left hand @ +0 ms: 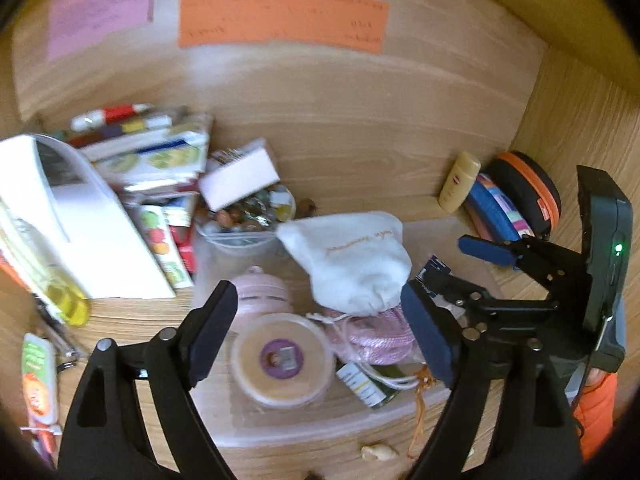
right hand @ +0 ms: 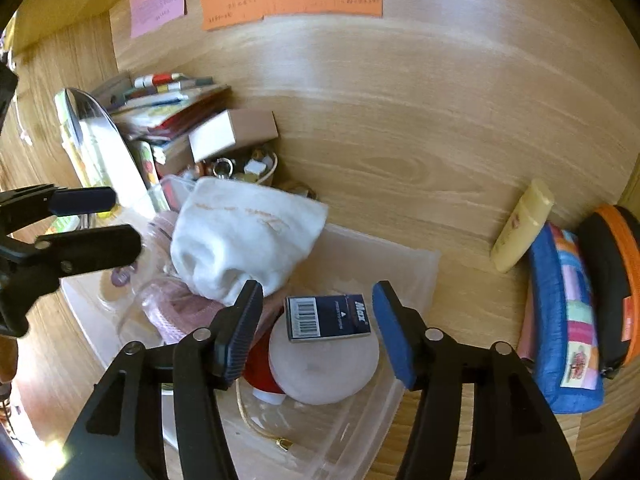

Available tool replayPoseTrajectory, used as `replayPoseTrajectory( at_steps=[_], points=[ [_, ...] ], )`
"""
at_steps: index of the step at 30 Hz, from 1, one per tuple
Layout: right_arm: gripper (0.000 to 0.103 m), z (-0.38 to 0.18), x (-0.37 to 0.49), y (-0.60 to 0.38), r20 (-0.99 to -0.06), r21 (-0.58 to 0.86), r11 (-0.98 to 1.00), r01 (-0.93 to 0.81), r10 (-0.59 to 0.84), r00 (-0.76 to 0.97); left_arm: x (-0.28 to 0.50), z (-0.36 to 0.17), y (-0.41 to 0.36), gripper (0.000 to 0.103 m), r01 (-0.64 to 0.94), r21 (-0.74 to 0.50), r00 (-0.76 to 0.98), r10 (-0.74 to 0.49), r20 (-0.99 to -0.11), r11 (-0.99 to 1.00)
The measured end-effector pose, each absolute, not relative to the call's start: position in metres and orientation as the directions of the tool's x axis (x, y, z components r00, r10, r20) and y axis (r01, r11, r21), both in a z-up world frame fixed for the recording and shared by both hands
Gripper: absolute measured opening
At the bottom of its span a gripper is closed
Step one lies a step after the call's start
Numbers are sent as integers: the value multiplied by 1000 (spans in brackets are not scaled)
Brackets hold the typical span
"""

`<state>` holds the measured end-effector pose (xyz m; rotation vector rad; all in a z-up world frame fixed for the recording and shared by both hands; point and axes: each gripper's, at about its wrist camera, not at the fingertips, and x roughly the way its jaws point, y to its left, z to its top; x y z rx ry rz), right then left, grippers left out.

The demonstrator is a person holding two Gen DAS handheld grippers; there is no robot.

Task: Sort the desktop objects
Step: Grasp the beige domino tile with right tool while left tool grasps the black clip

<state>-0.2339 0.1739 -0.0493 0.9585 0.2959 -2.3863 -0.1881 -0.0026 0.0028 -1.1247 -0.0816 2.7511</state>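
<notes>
From the left wrist view, the left gripper (left hand: 316, 320) hangs over a clear plastic bin (left hand: 316, 428) on the worktop (left hand: 360, 140), its fingers wide apart with nothing between them. Under it lie a round tan-lidded tub (left hand: 282, 362), a coil of pink cord (left hand: 380, 338) and a white cloth pouch (left hand: 352, 260). The pouch looks soft and light; pinching its bunched lower end should hold better than its loose flank. The tub seems stiff and smooth, so it is best taken across its rim. This view is blurred, so the smaller items stay uncertain.

From the right wrist view, the right gripper (right hand: 318, 328) has its fingers apart on either side of a small dark blue box (right hand: 327, 318), not pressing it. The box rests on a pale round lid (right hand: 324, 372) inside the bin. It looks light and rigid, and its short sides suit the fingers.
</notes>
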Motion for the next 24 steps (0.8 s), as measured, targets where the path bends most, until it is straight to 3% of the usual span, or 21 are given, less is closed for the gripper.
replayPoseTrajectory(
  at_steps=[6, 16, 24],
  points=[
    [80, -18, -208, 181, -614, -35, -840, 541, -409, -675, -158, 24, -8, 97, -93, -53, -764, 105, -637, -994],
    [94, 7, -145, 196, -552, -70, -848, 525, -405, -729, -105, 24, -21, 101, -79, -8, -795, 67, -603, -997],
    [95, -23, -99, 205, -575, -94, -865, 494, -358, -736, -79, -10, -35, 101, -67, -3, -757, 53, -651, -998]
  ],
)
